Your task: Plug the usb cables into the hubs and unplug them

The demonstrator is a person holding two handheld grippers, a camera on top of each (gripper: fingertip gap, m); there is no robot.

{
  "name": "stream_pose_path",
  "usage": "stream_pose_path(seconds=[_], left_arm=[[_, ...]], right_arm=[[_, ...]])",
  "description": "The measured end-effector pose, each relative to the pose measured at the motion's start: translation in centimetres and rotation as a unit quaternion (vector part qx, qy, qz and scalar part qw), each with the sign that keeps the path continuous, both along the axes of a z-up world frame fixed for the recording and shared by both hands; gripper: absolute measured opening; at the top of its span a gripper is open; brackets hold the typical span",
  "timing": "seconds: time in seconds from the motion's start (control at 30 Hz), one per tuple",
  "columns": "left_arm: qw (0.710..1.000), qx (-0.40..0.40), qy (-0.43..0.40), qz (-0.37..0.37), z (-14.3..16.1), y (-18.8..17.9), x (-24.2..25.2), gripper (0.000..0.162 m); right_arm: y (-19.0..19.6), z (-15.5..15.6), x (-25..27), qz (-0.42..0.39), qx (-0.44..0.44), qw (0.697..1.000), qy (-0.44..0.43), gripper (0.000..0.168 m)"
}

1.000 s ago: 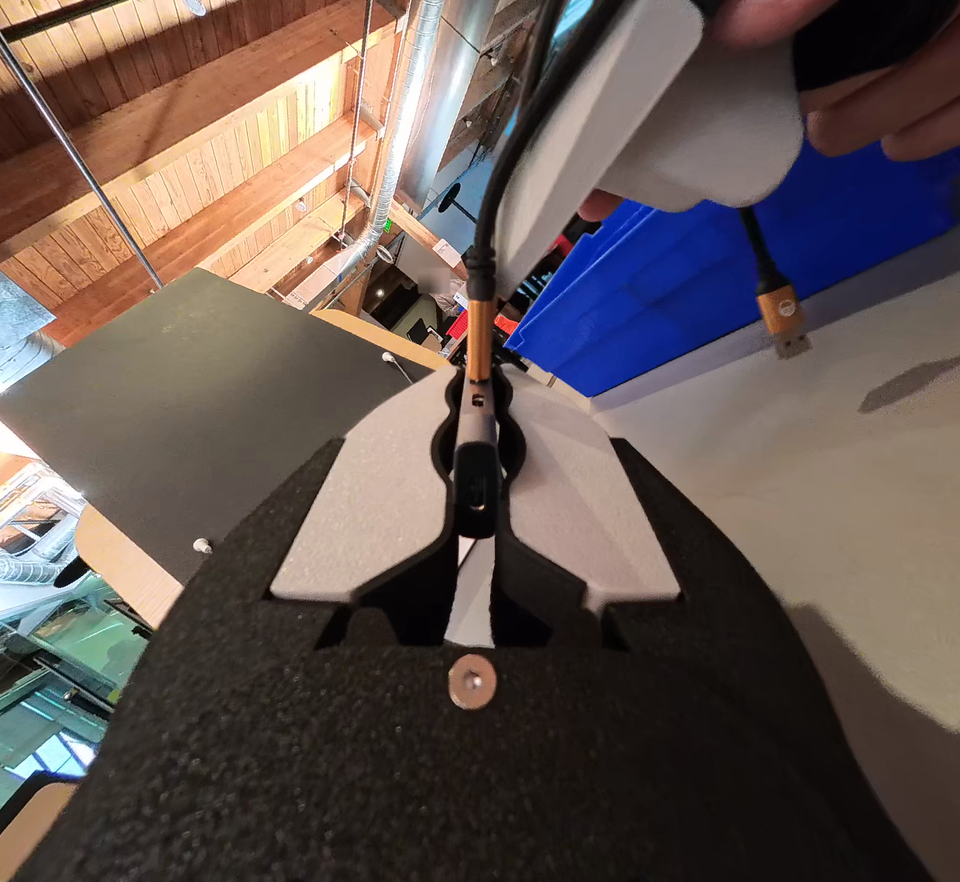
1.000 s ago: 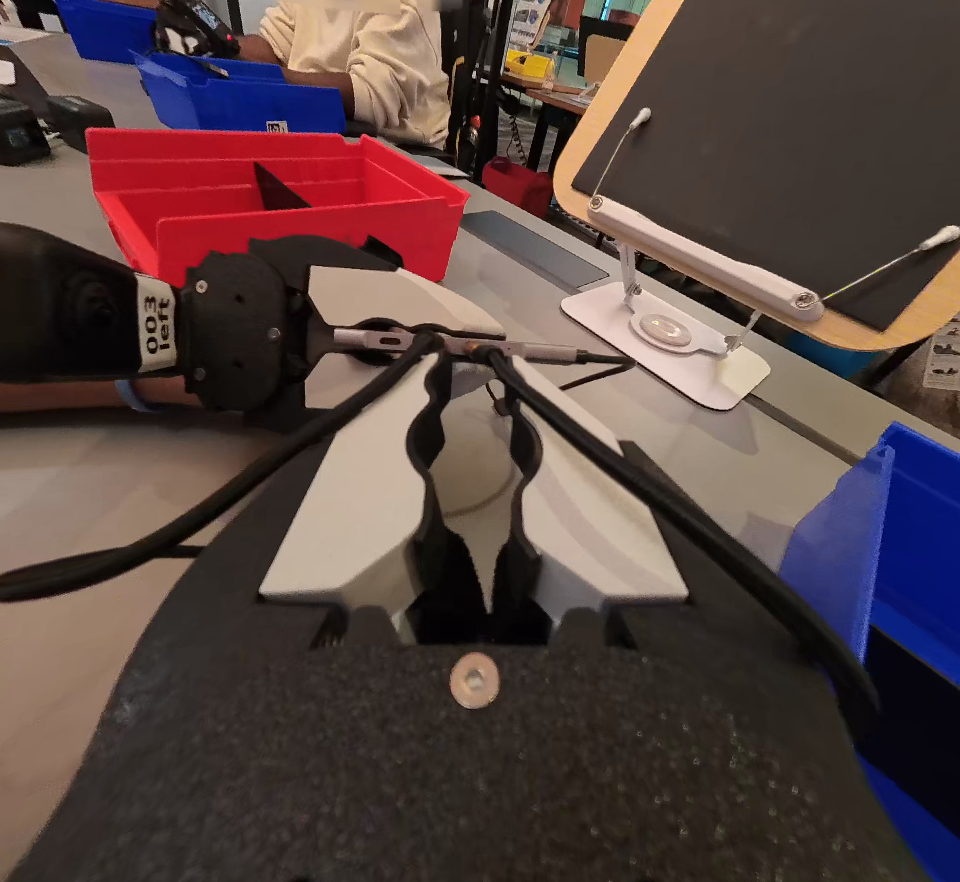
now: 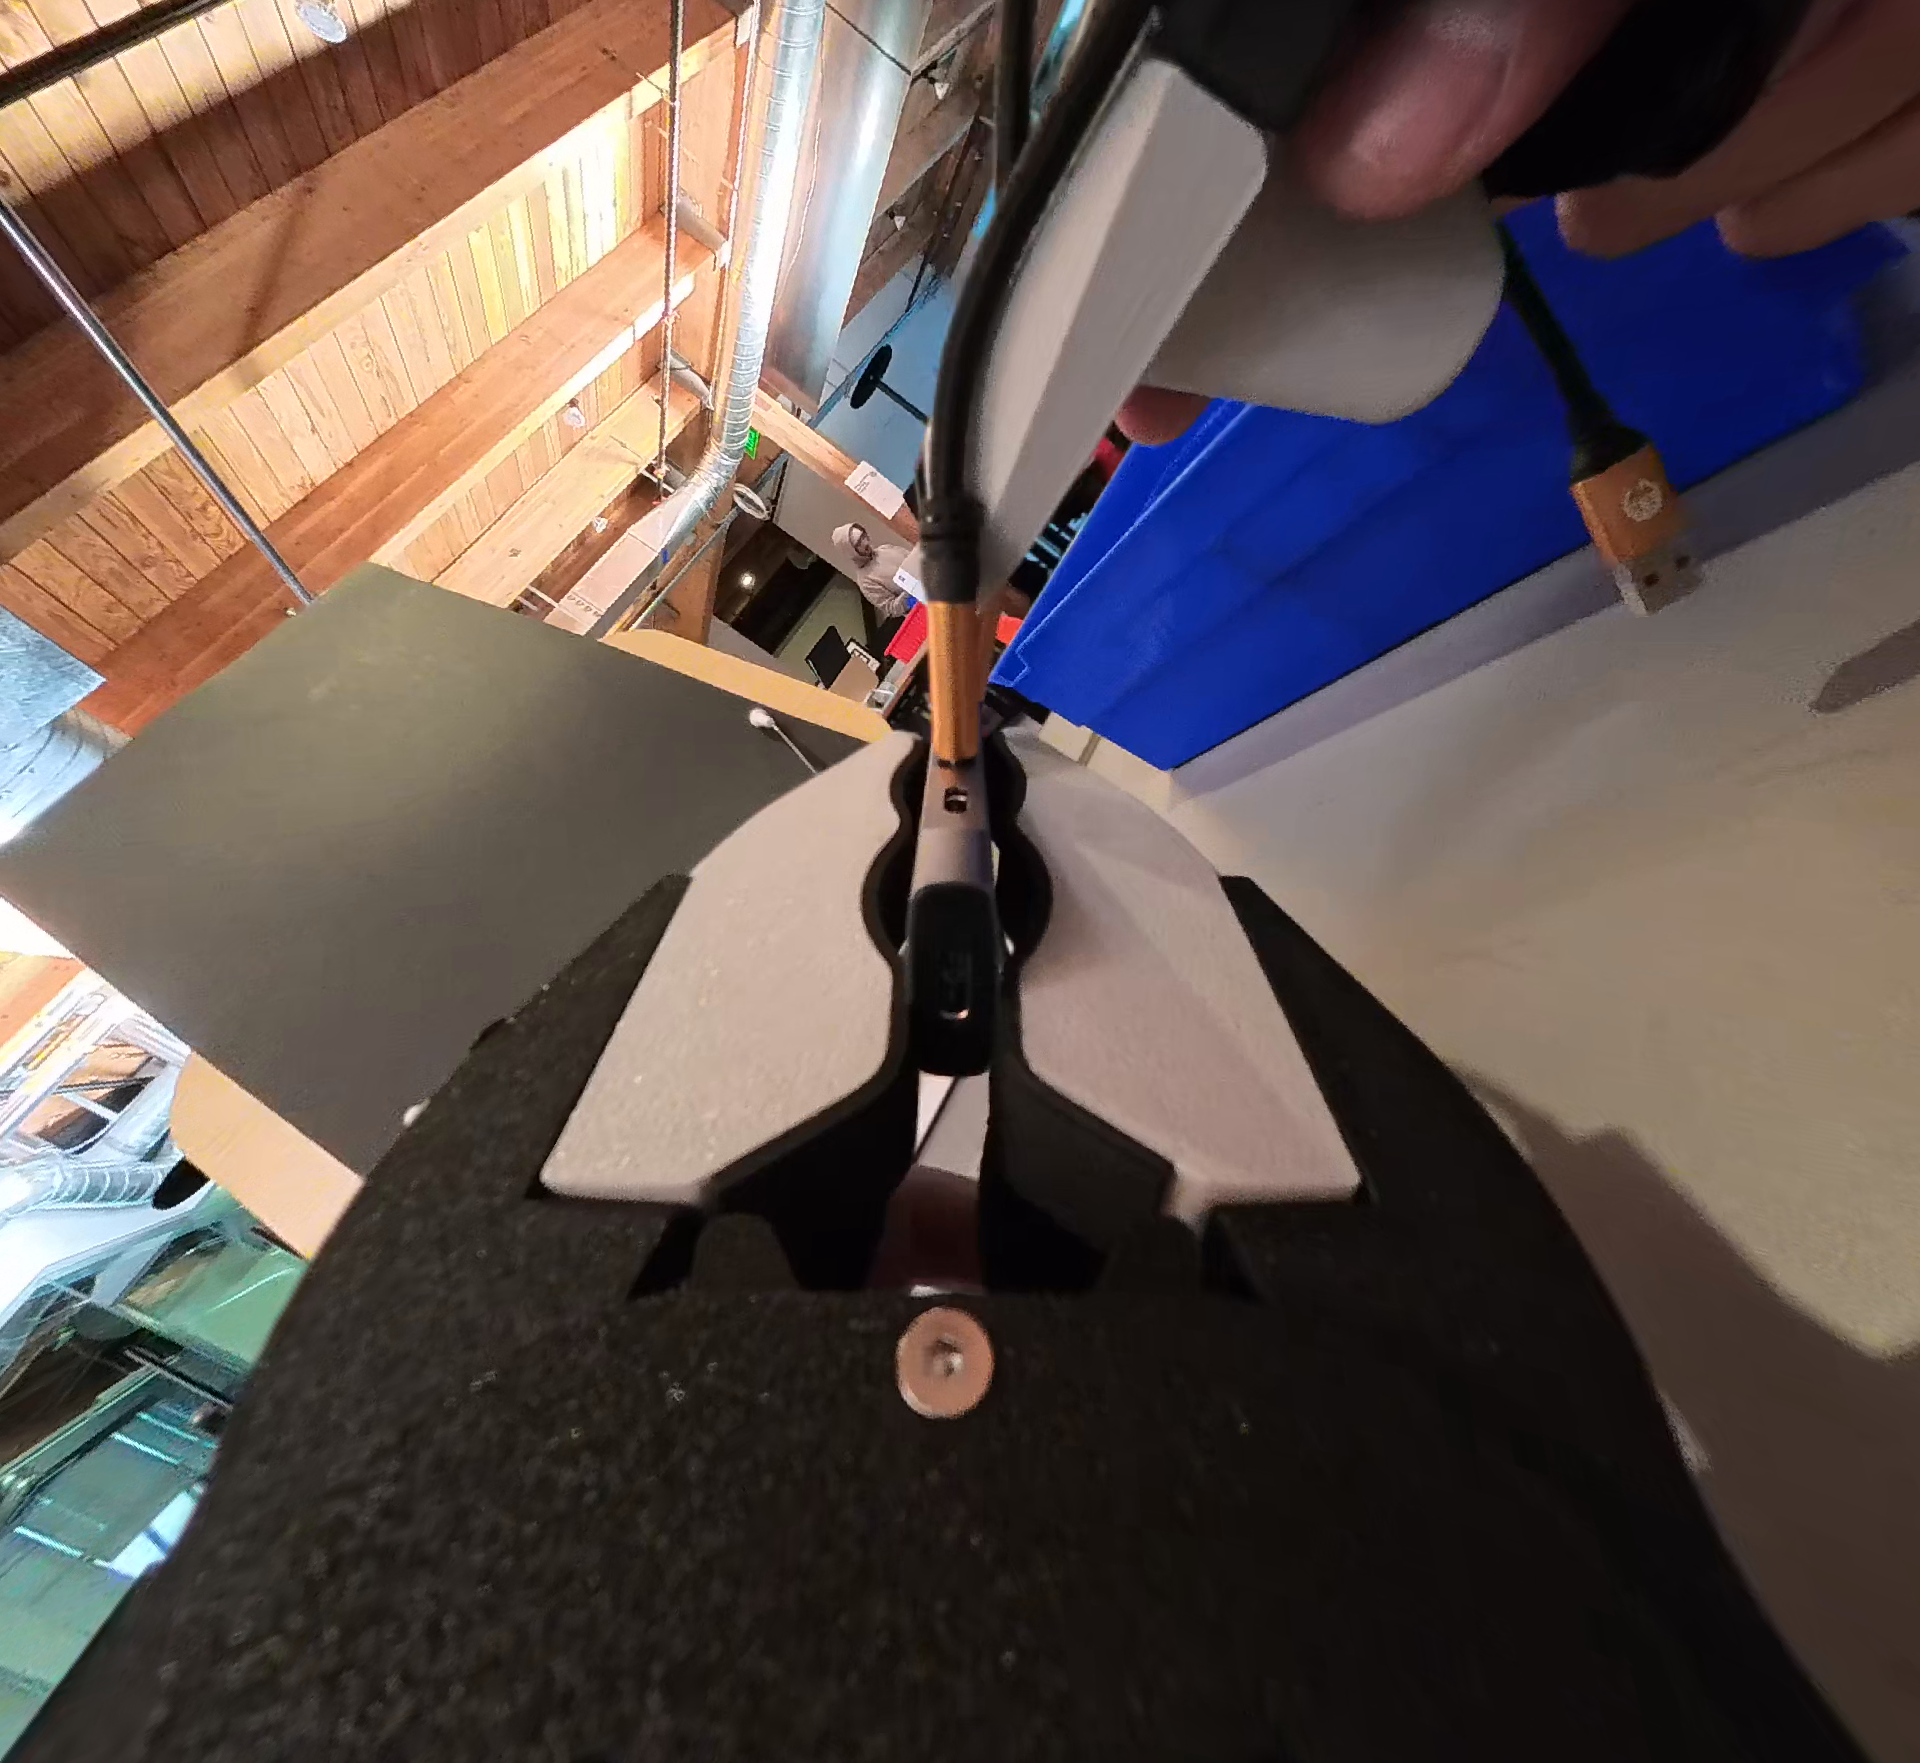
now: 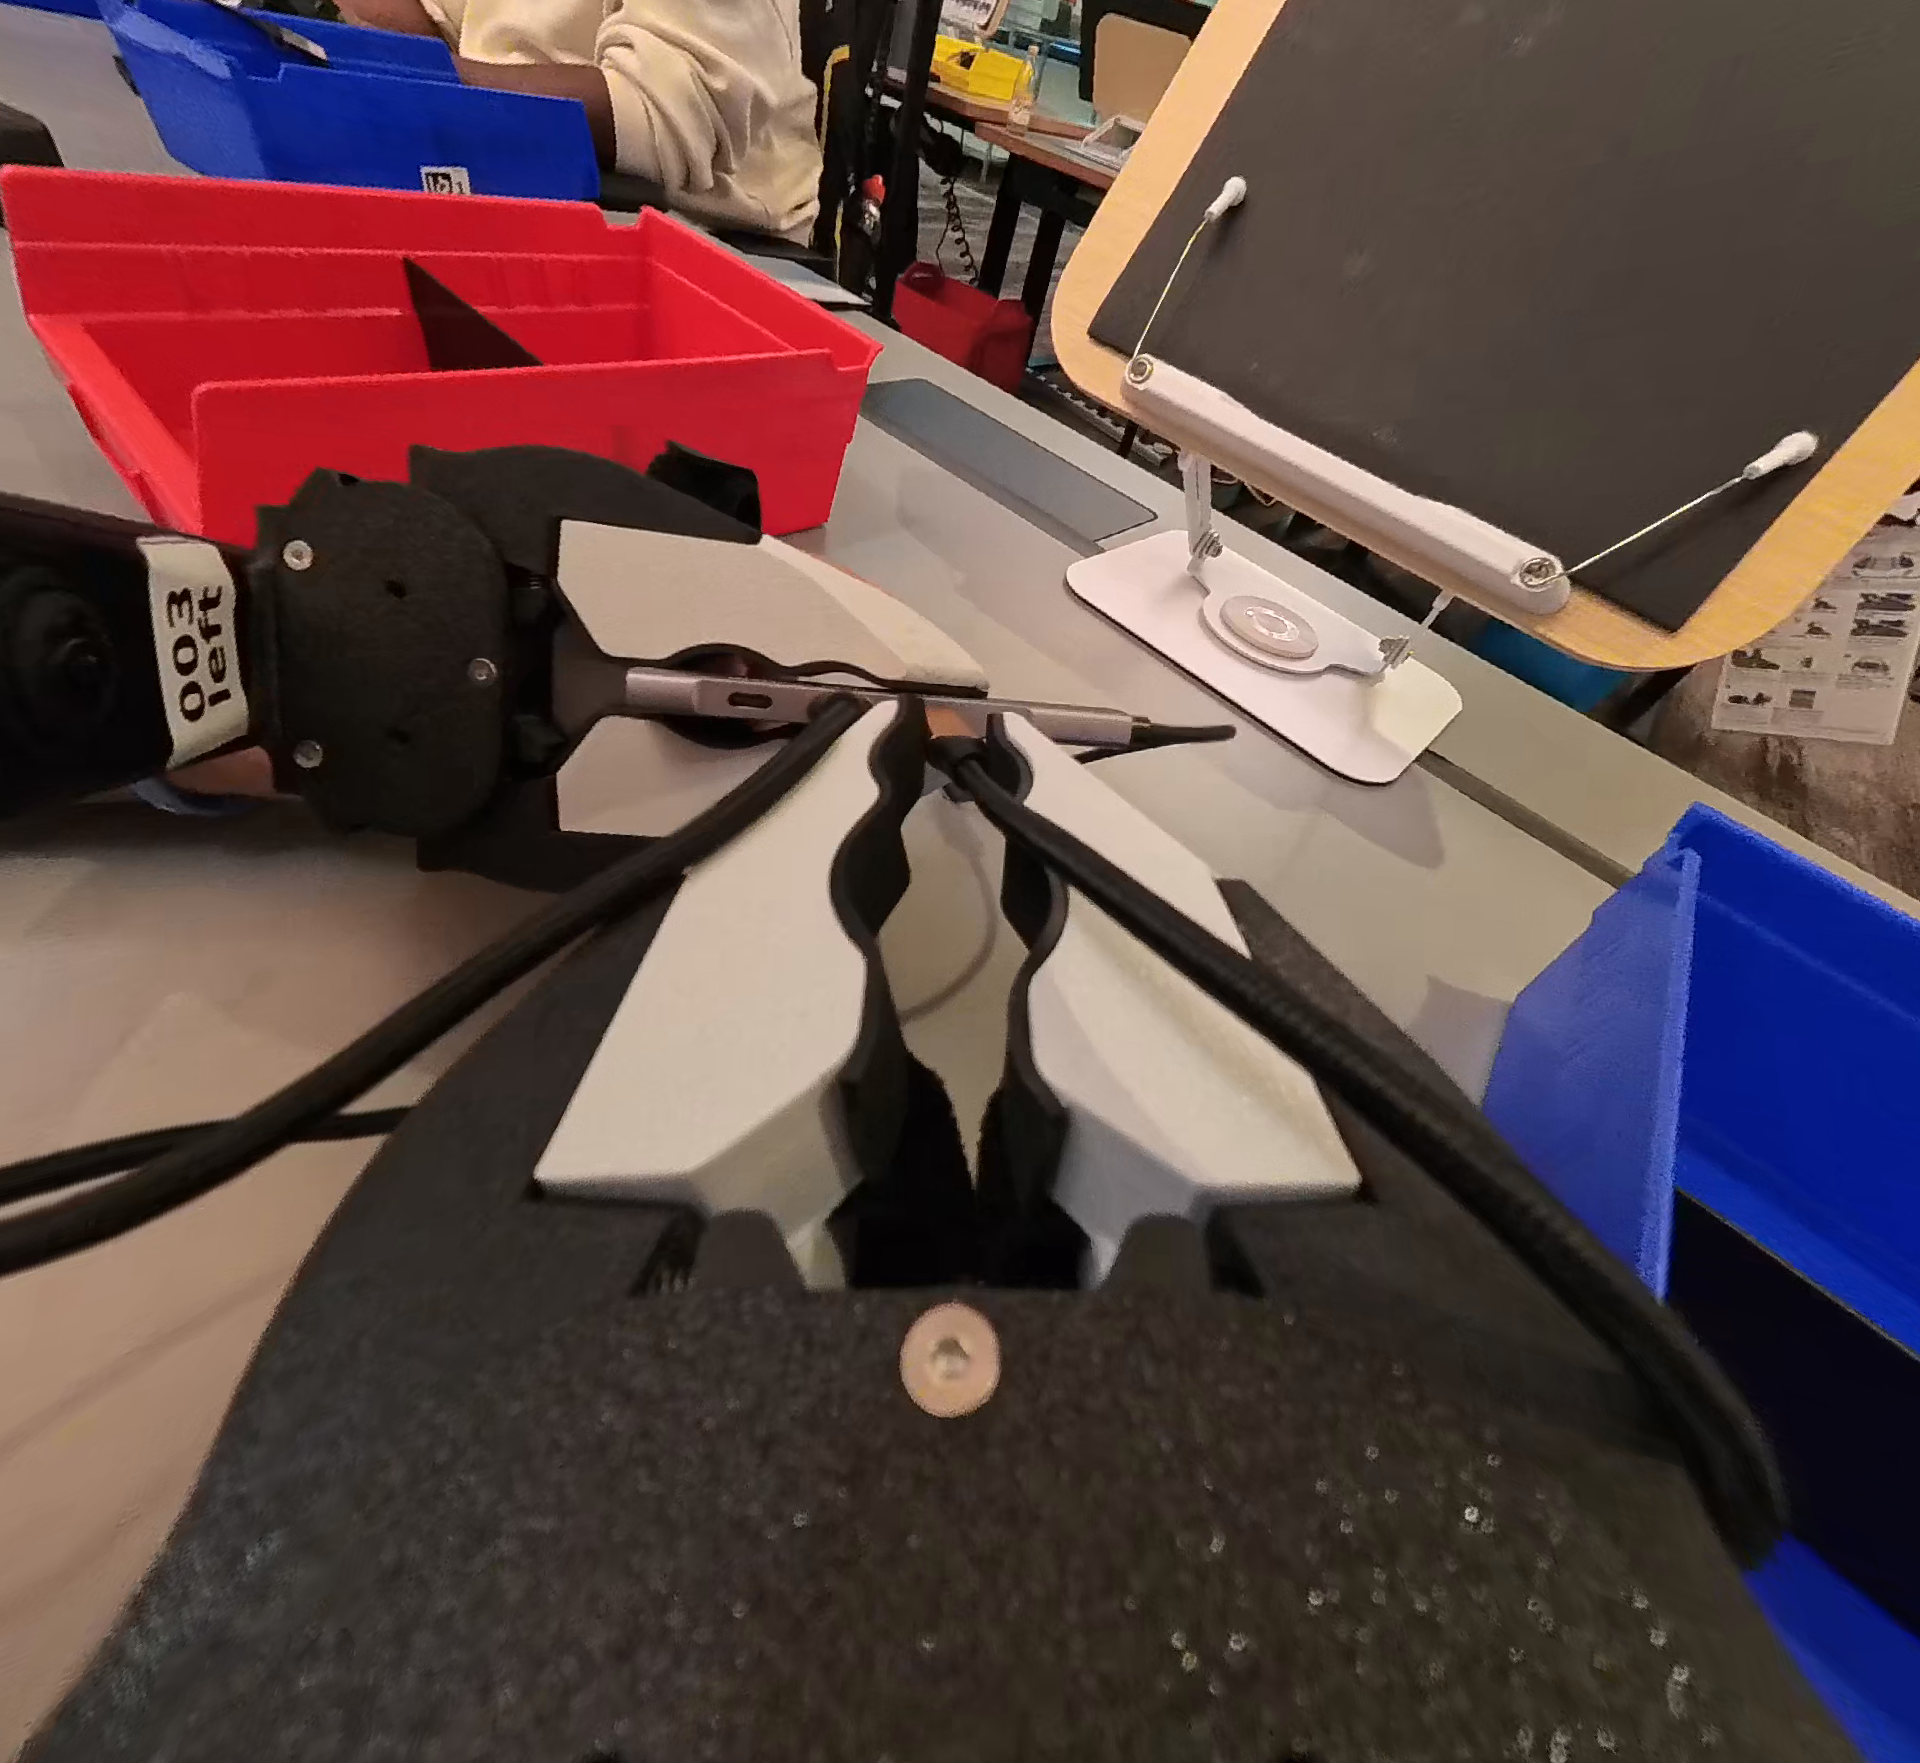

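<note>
Left wrist view, adapter clamped in left tool

On the table the divided bin stands far left, with another bin behind it. The board stand is far right. A third bin is near right. The adapter lies between them, cable running near left.
</note>
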State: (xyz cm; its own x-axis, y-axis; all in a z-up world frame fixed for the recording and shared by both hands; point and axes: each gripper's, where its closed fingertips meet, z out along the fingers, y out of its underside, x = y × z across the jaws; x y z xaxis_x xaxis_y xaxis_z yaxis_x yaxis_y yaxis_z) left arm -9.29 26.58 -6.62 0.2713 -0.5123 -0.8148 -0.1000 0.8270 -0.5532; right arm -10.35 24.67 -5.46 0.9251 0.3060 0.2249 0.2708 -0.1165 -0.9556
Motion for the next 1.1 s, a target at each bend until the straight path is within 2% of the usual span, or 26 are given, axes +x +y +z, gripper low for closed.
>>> stream_pose_path(seconds=[0.4,0.53,0.73,1.1], left_arm=[[0.999,0.033,0.030,0.009,-0.6,0.0,0.2,0.010],[1.000,-0.014,0.027,-0.003,-0.9,0.2,0.5,0.010],[0.999,-0.044,0.015,-0.015,-0.5,0.5,0.1,0.010],[0.999,0.000,0.042,-0.009,-1.4,-0.3,0.4,0.010]], right_arm=[[0.1,-0.6,0.2,0.019,-0.013,0.999,0.028,0.008],[0.4,-0.6,0.5,0.016,-0.032,0.998,0.052,0.010],[-0.1,-0.6,0.5,0.028,-0.032,0.999,0.012,0.014],[-0.3,-1.5,0.5,0.023,-0.087,0.996,0.000,0.010]])
